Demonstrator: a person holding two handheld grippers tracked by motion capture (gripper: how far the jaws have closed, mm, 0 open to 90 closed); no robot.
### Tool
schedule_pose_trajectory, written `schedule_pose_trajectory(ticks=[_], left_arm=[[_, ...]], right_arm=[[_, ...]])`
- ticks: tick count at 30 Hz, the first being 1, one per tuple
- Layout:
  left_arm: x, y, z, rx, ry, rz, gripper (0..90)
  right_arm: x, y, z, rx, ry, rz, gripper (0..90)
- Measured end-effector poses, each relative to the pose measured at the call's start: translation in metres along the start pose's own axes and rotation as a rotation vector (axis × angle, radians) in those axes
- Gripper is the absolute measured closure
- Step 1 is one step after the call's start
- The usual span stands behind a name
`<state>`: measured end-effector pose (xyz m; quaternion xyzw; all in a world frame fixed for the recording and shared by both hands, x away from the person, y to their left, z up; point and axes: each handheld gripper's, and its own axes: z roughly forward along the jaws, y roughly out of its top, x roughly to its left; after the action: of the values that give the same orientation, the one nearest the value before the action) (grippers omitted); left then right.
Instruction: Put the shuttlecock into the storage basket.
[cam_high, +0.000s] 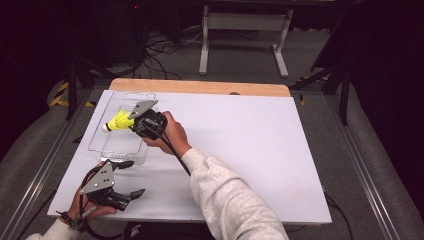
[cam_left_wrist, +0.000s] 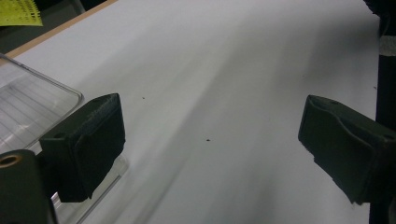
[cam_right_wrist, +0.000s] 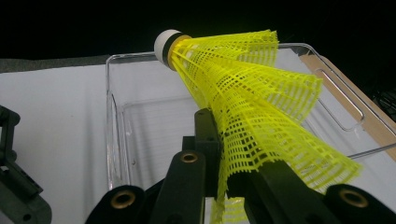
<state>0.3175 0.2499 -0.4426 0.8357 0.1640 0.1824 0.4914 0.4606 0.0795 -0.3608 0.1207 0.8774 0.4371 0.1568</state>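
Note:
A yellow mesh shuttlecock (cam_high: 119, 121) with a white cork tip hangs over a clear plastic tray (cam_high: 96, 135) at the table's left. My right gripper (cam_high: 136, 125) is shut on its skirt, cork pointing left and away from the hand. In the right gripper view the shuttlecock (cam_right_wrist: 243, 102) fans out from the pinched jaws of the right gripper (cam_right_wrist: 223, 168), above the tray (cam_right_wrist: 114, 126). My left gripper (cam_high: 131, 178) rests near the front left edge, open, with nothing between its fingers. In its own view the left gripper (cam_left_wrist: 217, 140) spans bare white table beside the tray's corner (cam_left_wrist: 28, 102).
The white table top (cam_high: 240, 140) stretches wide to the right of both hands. A wooden strip (cam_high: 200, 86) runs along its far edge. Cables and a white stand's legs (cam_high: 245, 35) lie on the floor beyond.

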Motion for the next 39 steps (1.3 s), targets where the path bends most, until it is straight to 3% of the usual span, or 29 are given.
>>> schedule_pose_trajectory(ticks=[13,39], left_arm=[[-0.001,-0.001,0.0,0.003,-0.006,0.0,8.2],[-0.002,-0.001,-0.002,-0.003,-0.015,-0.001,8.3]], right_arm=[[0.001,0.008,0.022,0.06,0.038,-0.019,87.8],[0.002,0.001,0.052,0.145,0.072,-0.011,87.6]])
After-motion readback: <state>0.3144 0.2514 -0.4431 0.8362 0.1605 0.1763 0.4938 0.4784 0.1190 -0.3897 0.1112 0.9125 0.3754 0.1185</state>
